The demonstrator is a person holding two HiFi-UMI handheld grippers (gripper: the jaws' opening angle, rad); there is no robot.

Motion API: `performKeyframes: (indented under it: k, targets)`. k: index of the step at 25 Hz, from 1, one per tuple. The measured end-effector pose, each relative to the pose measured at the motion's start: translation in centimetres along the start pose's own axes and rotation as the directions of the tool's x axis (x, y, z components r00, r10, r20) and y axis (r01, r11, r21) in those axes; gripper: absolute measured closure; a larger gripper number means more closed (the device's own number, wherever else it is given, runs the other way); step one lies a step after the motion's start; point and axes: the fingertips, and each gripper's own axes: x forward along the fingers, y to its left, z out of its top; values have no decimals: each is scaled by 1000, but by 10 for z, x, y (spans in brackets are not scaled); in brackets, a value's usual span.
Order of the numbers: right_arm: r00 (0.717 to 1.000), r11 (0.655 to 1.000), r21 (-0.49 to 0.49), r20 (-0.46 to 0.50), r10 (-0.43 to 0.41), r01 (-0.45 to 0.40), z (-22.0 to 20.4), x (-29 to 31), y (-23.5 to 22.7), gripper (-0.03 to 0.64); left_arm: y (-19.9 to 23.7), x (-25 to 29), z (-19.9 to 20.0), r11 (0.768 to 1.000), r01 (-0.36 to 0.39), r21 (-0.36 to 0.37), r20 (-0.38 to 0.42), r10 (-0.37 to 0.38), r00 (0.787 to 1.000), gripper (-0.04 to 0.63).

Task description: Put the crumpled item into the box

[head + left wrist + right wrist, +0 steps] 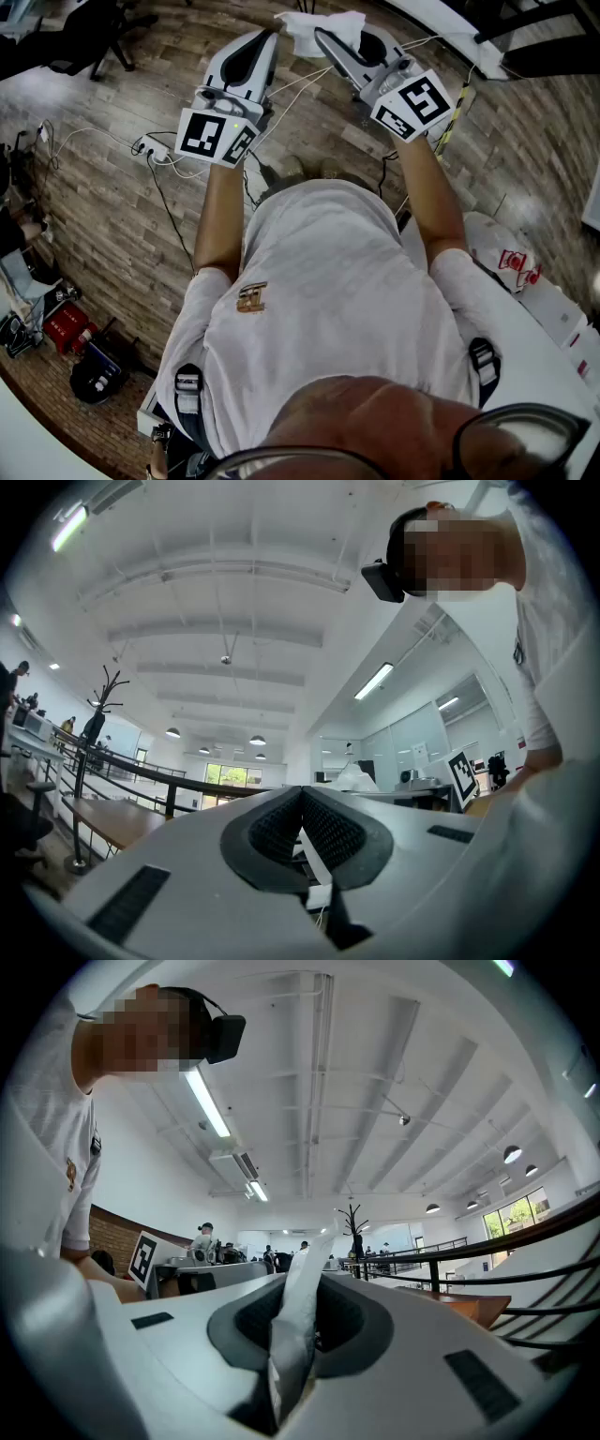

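Observation:
The crumpled item (322,28) is a white, tissue-like wad held out in front of the person's chest, above the wooden floor. My right gripper (325,39) is shut on it. In the right gripper view the white crumpled item (298,1307) stands as a strip squeezed between the dark pads of the right gripper (302,1290) and sticks out past the tips. My left gripper (269,39) is beside it at the left, about level. In the left gripper view the left gripper (302,795) has its tips touching, with nothing held. No box shows in any view.
A white table (553,356) runs along the right, bearing a white bag with red print (507,260). Another white table edge (441,23) lies at the top right. A power strip (150,147) and cables lie on the floor at the left. Red gear (66,323) sits at the far left.

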Motion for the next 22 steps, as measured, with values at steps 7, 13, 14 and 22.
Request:
performKeyframes:
  k: [7, 13, 14, 22]
  targets:
    - [1000, 1000, 18, 7, 5, -5, 2, -8, -6, 546, -6, 5, 0, 1000, -7, 4, -2, 7, 1000, 575]
    - [1000, 999, 38, 11, 5, -5, 2, -14, -23, 546, -5, 16, -4, 1000, -27, 5, -6, 27, 1000, 575]
    - [1000, 999, 41, 11, 5, -5, 2, -16, -27, 546, -6, 19, -4, 1000, -31, 5, -6, 31, 999, 575]
    - [999, 998, 47, 17, 30, -31, -1, -47, -52, 546, -31, 42, -17, 998, -59, 21, -10, 59, 998, 575]
